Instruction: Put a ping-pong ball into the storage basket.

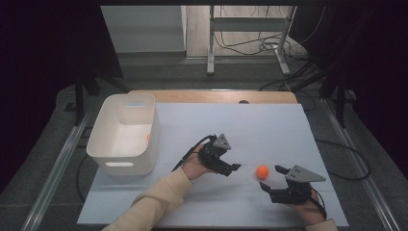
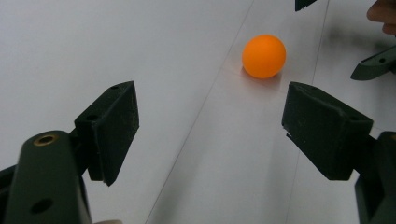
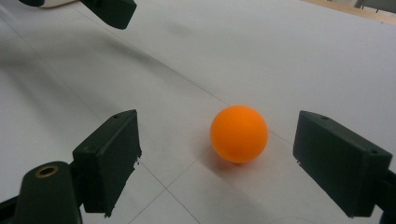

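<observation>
Ball [image 1: 262, 172] loose on desk [image 1: 269, 130], btwn left gripper [image 1: 230, 167] & right gripper [image 1: 273, 178] — both jaws wide open, nothing gripped. Bin [image 1: 126, 132] w/ one ball already; pickup, drop-off not yet done.

Open sheet [image 1: 269, 130] around ball [image 1: 262, 171] (bin [image 1: 126, 132] well apart)

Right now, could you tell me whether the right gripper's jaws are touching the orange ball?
Apart. In the right gripper view, the orange ball sits on the white sheet between the open jaws of the right gripper, with bare sheet showing on both sides.
</observation>
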`<move>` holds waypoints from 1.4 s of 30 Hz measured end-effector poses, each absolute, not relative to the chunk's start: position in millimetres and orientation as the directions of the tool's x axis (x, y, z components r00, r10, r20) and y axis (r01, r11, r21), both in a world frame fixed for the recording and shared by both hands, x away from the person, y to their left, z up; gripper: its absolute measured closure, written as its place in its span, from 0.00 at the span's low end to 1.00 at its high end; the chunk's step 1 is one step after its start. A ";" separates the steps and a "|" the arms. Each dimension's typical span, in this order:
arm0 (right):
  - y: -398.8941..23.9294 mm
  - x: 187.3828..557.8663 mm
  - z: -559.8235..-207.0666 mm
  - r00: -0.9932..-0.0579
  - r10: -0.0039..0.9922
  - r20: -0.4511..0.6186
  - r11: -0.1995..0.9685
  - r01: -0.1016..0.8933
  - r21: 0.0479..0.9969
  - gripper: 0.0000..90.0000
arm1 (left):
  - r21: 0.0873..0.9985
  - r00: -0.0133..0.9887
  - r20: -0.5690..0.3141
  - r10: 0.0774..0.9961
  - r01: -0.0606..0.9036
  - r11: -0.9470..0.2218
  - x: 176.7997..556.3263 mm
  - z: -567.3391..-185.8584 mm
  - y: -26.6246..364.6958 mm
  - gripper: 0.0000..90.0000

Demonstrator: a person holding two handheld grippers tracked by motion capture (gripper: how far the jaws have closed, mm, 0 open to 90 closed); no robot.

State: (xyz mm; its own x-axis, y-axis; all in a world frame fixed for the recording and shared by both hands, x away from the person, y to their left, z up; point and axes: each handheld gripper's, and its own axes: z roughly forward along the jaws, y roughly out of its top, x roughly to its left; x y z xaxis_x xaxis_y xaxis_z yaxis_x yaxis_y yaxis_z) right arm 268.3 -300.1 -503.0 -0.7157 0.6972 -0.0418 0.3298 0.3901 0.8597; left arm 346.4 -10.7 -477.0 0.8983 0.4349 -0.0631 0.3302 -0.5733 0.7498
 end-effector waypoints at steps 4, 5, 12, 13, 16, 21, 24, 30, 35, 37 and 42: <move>-300.1 268.6 -503.4 -0.717 0.696 -0.039 0.389 0.331 0.860 0.17 | 0.751 0.898 -0.065 0.435 0.331 -0.571 346.4 -477.7 -11.6 0.22; -300.1 268.5 -503.4 -0.718 0.695 -0.039 0.390 0.330 0.860 0.17 | 0.751 0.900 -0.063 0.432 0.328 -0.573 346.3 -478.4 -12.4 0.22; -300.5 268.6 -503.3 -0.713 0.700 -0.038 0.389 0.336 0.858 0.17 | 0.742 0.909 -0.053 0.413 0.312 -0.593 345.6 -484.6 -20.0 0.22; -300.6 268.7 -503.4 -0.713 0.701 -0.038 0.389 0.337 0.858 0.17 | 0.743 0.911 -0.051 0.410 0.309 -0.594 345.7 -486.2 -21.6 0.22; -301.1 268.7 -502.9 -0.712 0.701 -0.038 0.389 0.337 0.857 0.17 | 0.737 0.915 -0.048 0.400 0.303 -0.605 346.7 -490.4 -25.0 0.22; -301.6 268.5 -502.6 -0.711 0.703 -0.030 0.377 0.336 0.863 0.17 | 0.734 0.923 -0.050 0.382 0.293 -0.613 347.1 -495.3 -31.9 0.21; -301.5 268.3 -502.5 -0.712 0.702 -0.030 0.377 0.335 0.863 0.17 | 0.735 0.929 -0.050 0.366 0.282 -0.616 347.3 -497.8 -36.4 0.21; -303.8 267.8 -500.5 -0.706 0.708 -0.030 0.367 0.331 0.869 0.17 | 0.737 0.935 -0.058 0.350 0.276 -0.616 348.7 -501.7 -44.5 0.21; -303.5 267.7 -500.5 -0.705 0.708 -0.032 0.368 0.329 0.870 0.17 | 0.744 0.937 -0.074 0.340 0.279 -0.607 349.5 -504.0 -51.2 0.21; -303.7 267.7 -500.2 -0.703 0.711 -0.030 0.363 0.330 0.871 0.17 | 0.742 0.940 -0.073 0.334 0.275 -0.612 349.2 -505.2 -53.8 0.21; -304.0 267.8 -499.9 -0.700 0.714 -0.027 0.358 0.332 0.873 0.17 | 0.738 0.945 -0.072 0.319 0.266 -0.620 349.6 -507.9 -59.7 0.21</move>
State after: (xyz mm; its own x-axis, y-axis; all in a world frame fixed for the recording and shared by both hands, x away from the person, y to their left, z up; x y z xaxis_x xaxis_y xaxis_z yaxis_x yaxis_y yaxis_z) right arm 267.8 -304.0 -499.9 -0.6996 0.7140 -0.0270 0.3316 0.3580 0.8729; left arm 349.6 -59.7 -507.9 0.9449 0.3193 -0.0724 0.2661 -0.6202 0.7379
